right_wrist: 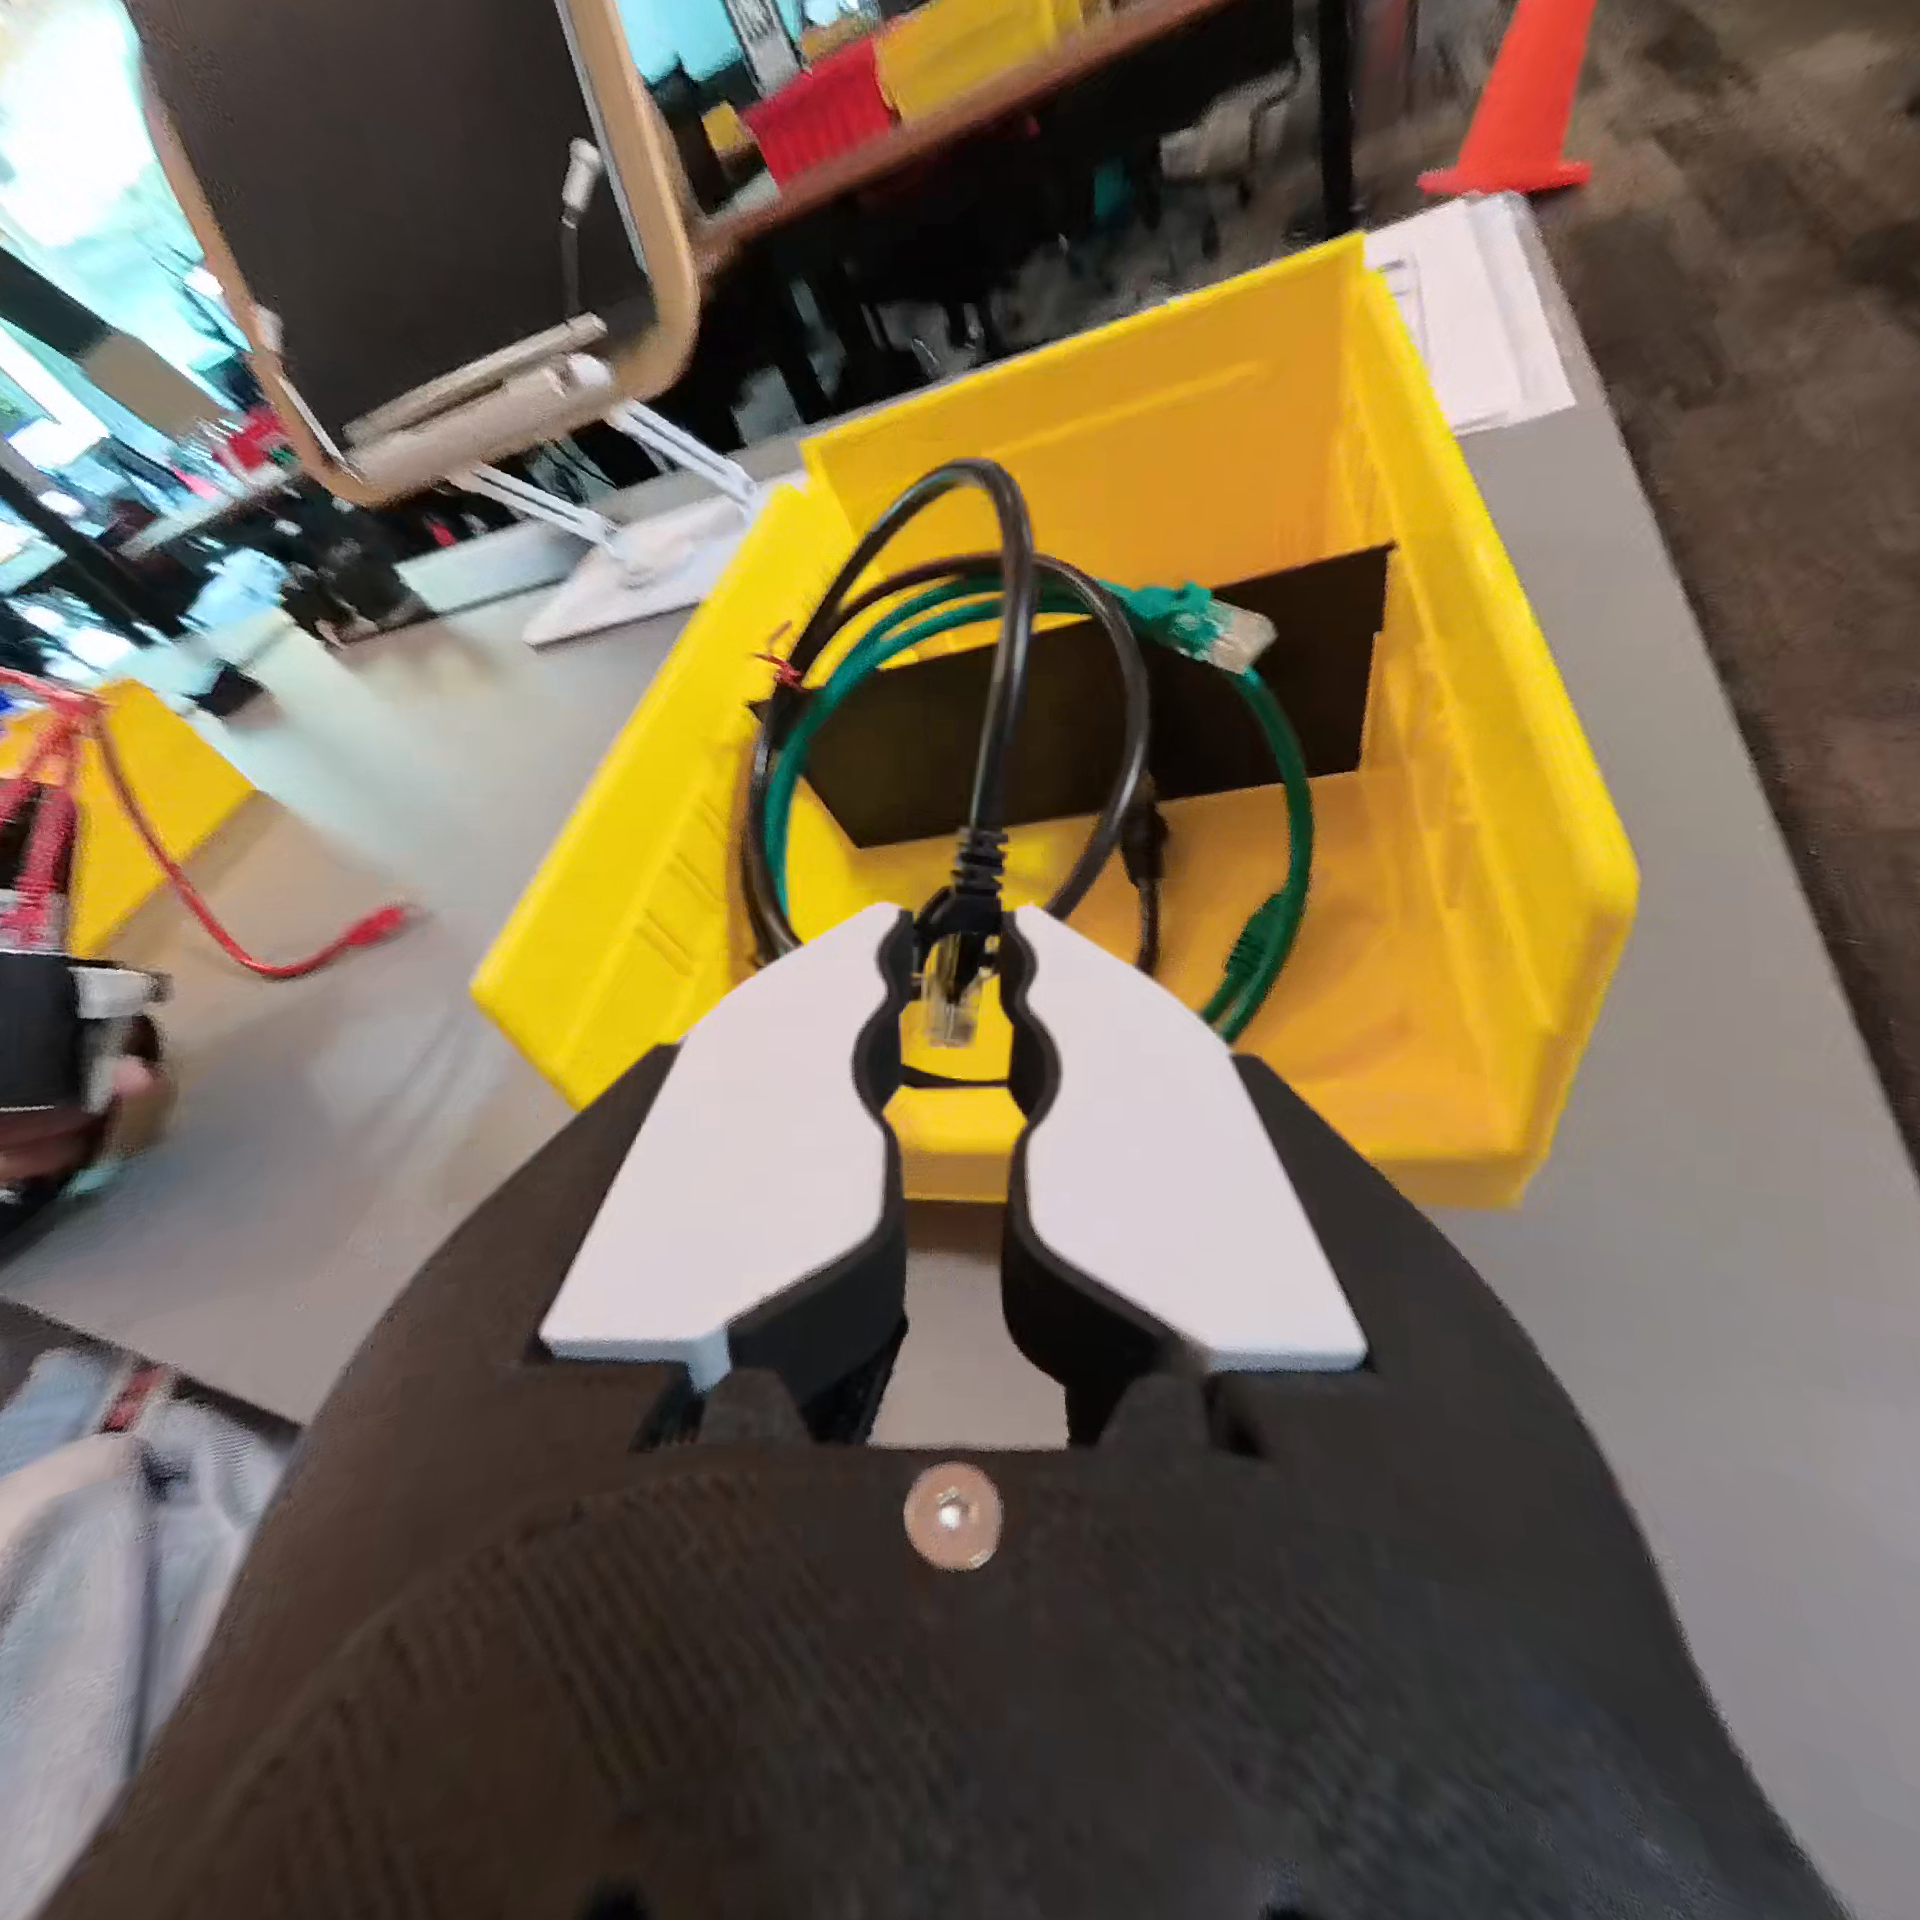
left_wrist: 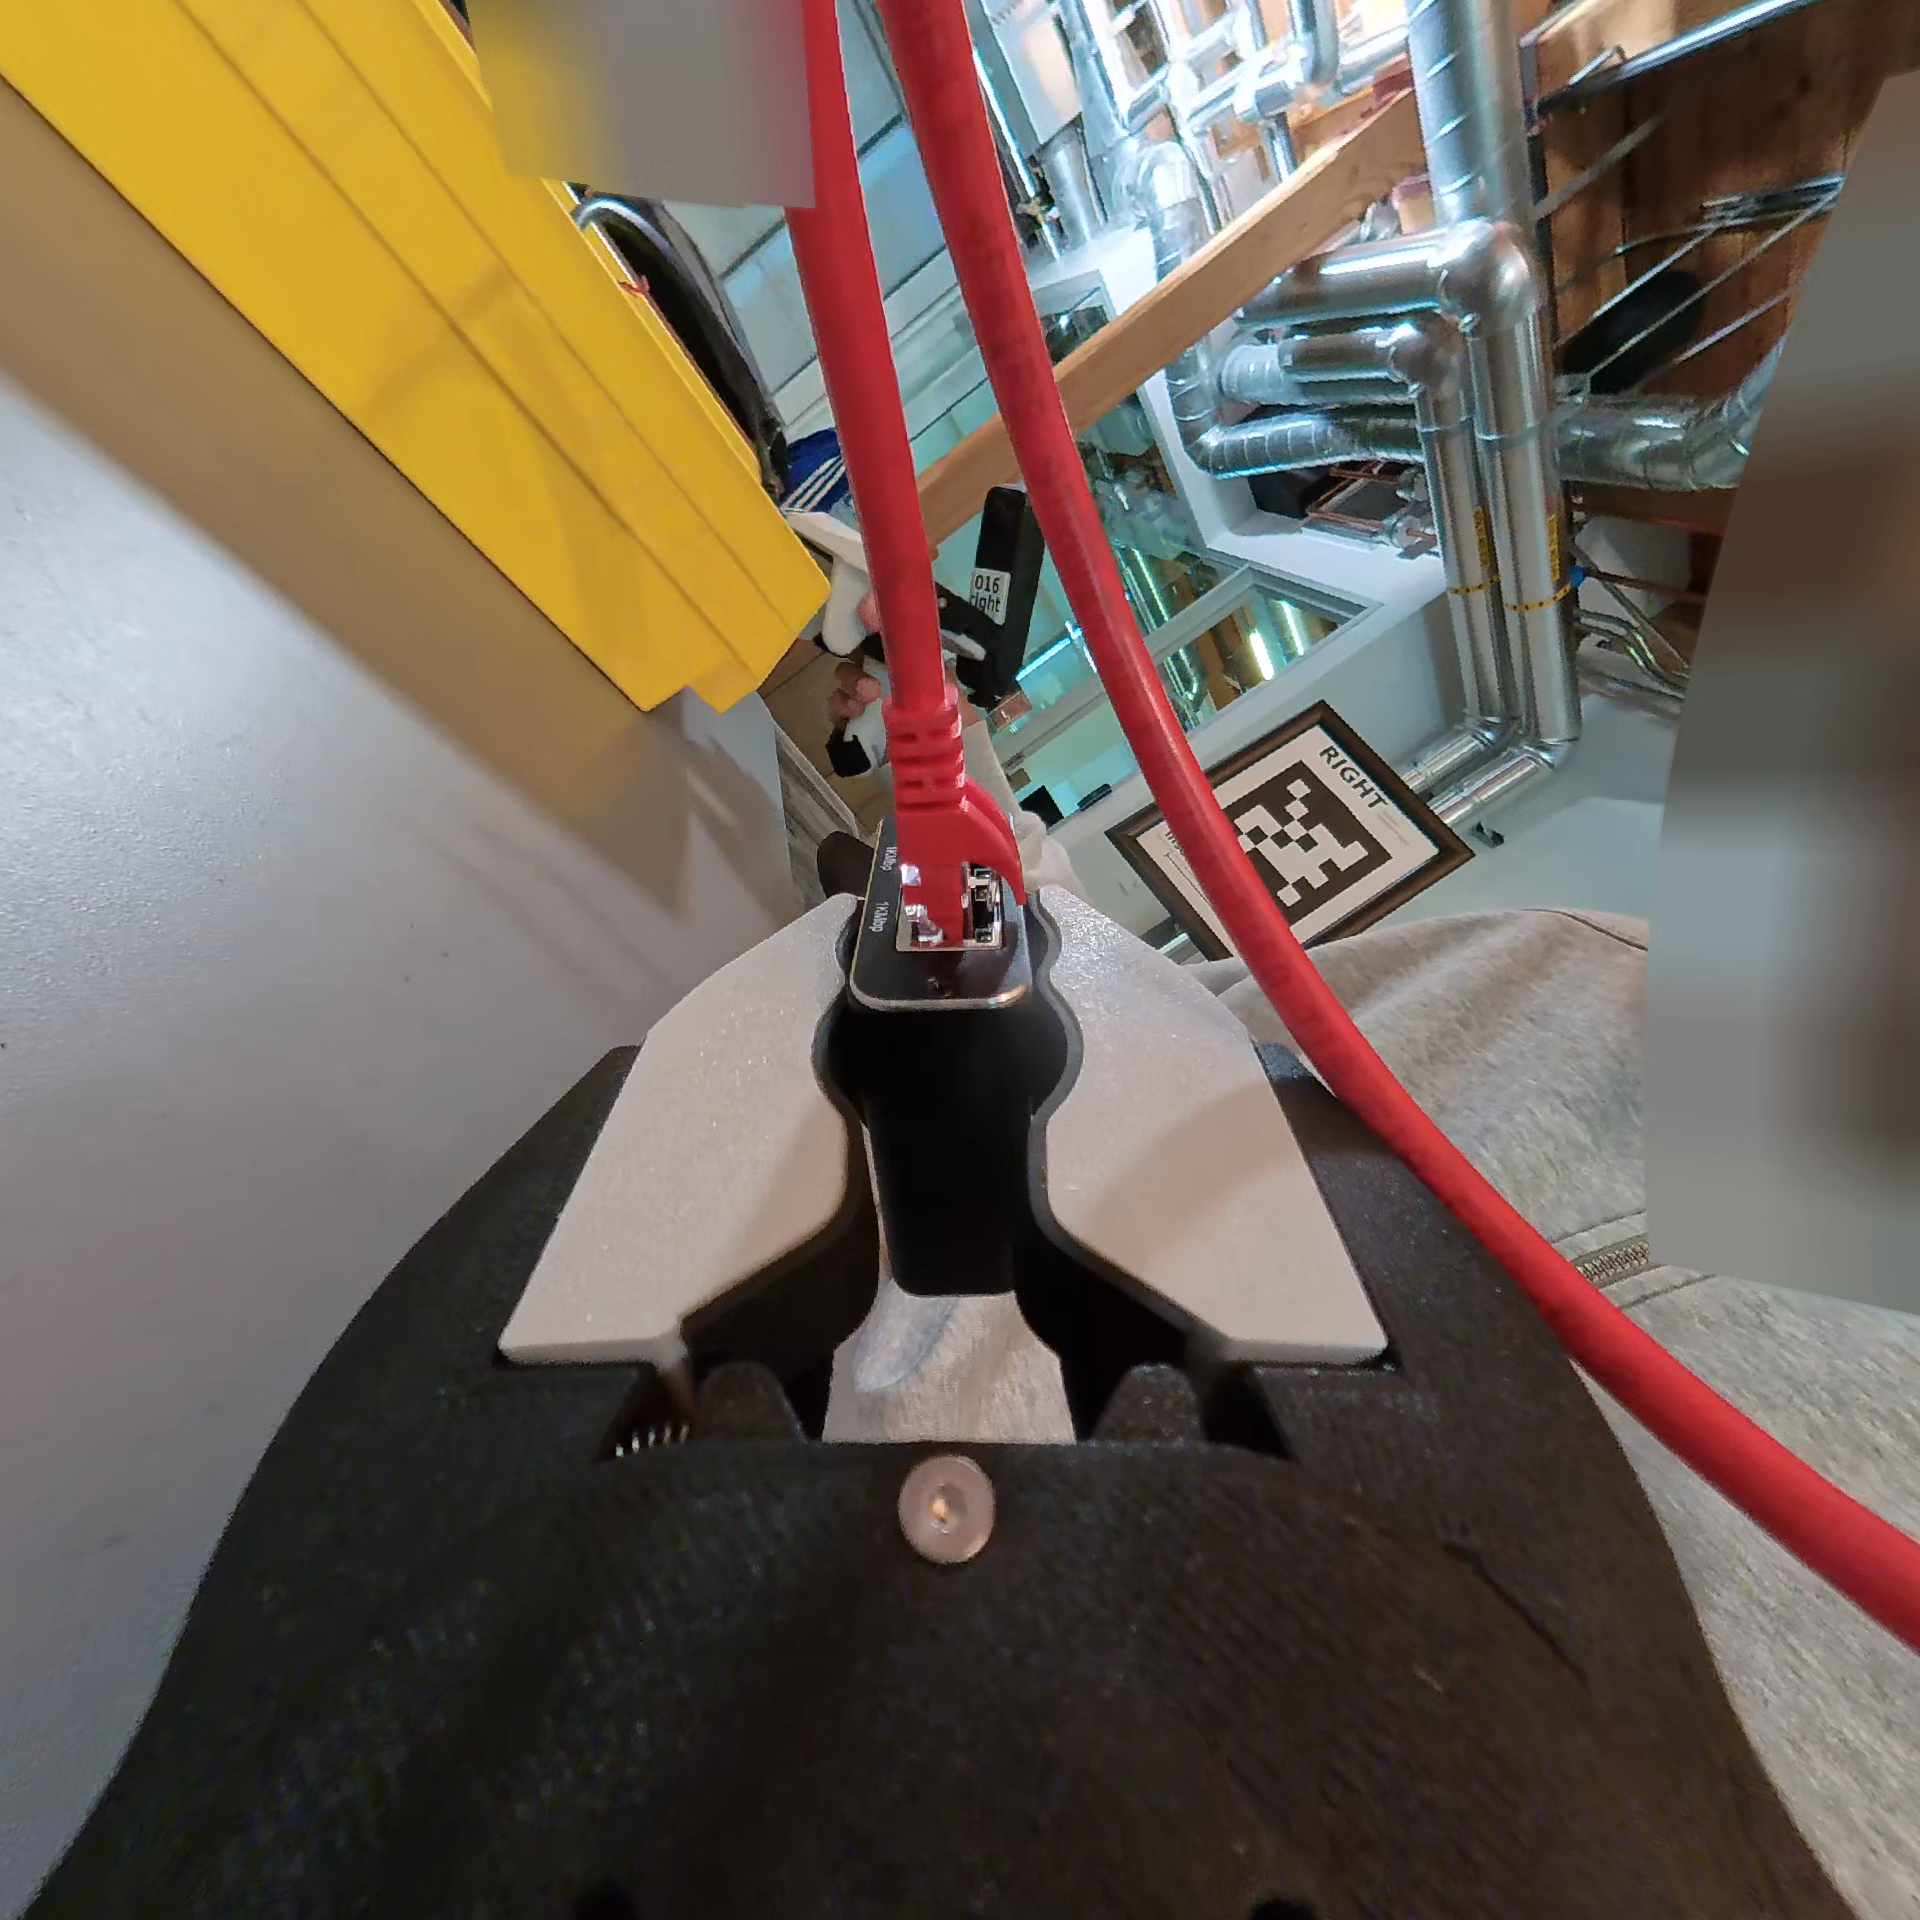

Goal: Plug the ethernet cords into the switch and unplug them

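Left tool (left_wrist: pixel 940 971) clamped the black switch (left_wrist: pixel 940 1091) with a red cord (left_wrist: pixel 920 665) plugged in, while right tool (right_wrist: pixel 958 971) gripped a black cord (right_wrist: pixel 1003 665) plug above the yellow bin (right_wrist: pixel 1455 727).

A yellow bin (right_wrist: pixel 1455 727) with a black divider (right_wrist: pixel 1226 686) sits on the grey worktop (right_wrist: pixel 1662 1351) just beyond the claw. Far right stands an orange cone (right_wrist: pixel 1522 99); left, a smaller yellow bin (right_wrist: pixel 156 790).

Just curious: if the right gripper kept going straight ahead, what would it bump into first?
Probably the yellow bin: the right gripper, shut on the black cord, points into it, toward the black divider and green cord. Depth is unclear.
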### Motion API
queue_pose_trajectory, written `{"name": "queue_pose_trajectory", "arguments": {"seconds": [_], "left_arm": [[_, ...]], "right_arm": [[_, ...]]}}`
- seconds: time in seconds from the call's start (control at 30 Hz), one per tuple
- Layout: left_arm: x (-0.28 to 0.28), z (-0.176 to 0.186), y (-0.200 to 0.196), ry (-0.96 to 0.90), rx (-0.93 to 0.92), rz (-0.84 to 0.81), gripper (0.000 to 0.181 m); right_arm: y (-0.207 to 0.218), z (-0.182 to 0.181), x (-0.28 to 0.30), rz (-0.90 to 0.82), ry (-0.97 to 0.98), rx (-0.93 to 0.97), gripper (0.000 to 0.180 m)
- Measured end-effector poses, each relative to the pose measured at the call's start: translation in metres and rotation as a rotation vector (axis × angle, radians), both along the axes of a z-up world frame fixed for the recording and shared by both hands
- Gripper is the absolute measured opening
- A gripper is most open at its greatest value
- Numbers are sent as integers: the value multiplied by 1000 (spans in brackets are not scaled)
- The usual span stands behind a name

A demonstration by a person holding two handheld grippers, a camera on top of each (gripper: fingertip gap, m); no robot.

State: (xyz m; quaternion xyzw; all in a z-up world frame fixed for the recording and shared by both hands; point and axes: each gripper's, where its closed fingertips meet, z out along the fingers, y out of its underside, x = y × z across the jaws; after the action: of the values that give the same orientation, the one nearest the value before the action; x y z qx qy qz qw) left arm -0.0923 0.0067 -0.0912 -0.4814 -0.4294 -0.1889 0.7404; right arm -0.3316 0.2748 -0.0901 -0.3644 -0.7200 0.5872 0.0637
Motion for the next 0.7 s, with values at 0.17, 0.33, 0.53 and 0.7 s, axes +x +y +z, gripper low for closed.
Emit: {"name": "queue_pose_trajectory", "arguments": {"seconds": [0.17, 0.33, 0.53, 0.7], "left_arm": [[0, -1, 0, -2, -3, -1, 28], [0, -1, 0, -3, -3, -1, 28], [0, -5, 2, -3, -34, -2, 28], [2, -10, 10, 10, -106, -23, 28]], "right_arm": [[11, 9, -9, -95, 76, 29, 39], [13, 23, -9, -118, 153, 3, 38], [-21, 30, 9, -39, 270, 91, 35], [-124, 59, 93, 268, 463, 59, 34]]}}
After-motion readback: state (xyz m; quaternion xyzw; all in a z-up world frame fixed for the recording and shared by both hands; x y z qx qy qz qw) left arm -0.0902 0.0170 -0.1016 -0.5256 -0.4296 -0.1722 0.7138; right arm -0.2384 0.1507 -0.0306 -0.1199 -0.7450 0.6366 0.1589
